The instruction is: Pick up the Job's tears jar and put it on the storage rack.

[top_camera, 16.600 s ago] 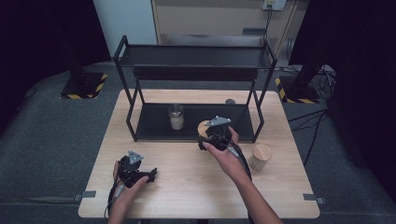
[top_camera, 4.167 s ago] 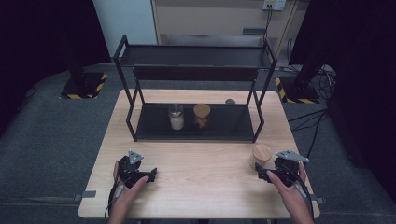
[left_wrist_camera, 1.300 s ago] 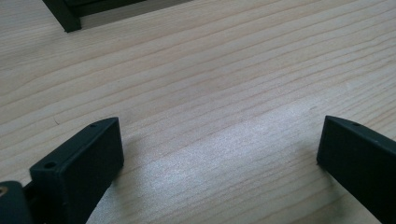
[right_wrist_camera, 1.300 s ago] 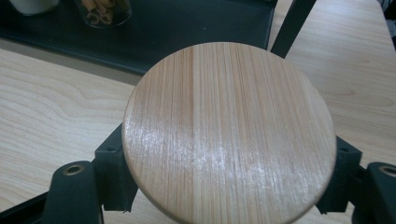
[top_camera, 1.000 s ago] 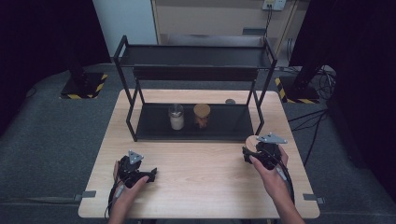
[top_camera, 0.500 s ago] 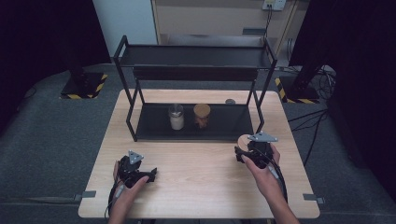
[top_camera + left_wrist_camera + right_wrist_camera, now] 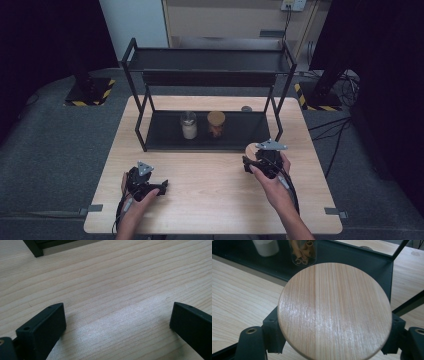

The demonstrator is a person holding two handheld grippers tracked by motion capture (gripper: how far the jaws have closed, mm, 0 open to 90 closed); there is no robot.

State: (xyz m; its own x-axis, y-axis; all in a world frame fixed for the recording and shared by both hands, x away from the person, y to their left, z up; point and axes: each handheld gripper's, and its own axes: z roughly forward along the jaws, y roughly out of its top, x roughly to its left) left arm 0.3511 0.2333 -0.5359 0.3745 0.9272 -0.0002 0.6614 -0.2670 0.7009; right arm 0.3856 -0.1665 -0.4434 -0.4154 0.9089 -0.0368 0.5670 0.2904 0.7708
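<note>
The high view is fixed above the person's edge of the surface (image 7: 215,200), facing forward and down from a distance, and takes in the whole top, the black rack (image 7: 207,95) at its far side and the dark floor around it. The left gripper view sits low and very near the wood, looking along its own two jaws toward a rack foot (image 7: 33,248), ground the high view also covers. The right gripper view looks steeply down from close range onto a round wooden lid (image 7: 334,310), with the rack's lower shelf (image 7: 352,257) and two jars (image 7: 302,252) beyond, all shared with the high view.
</note>
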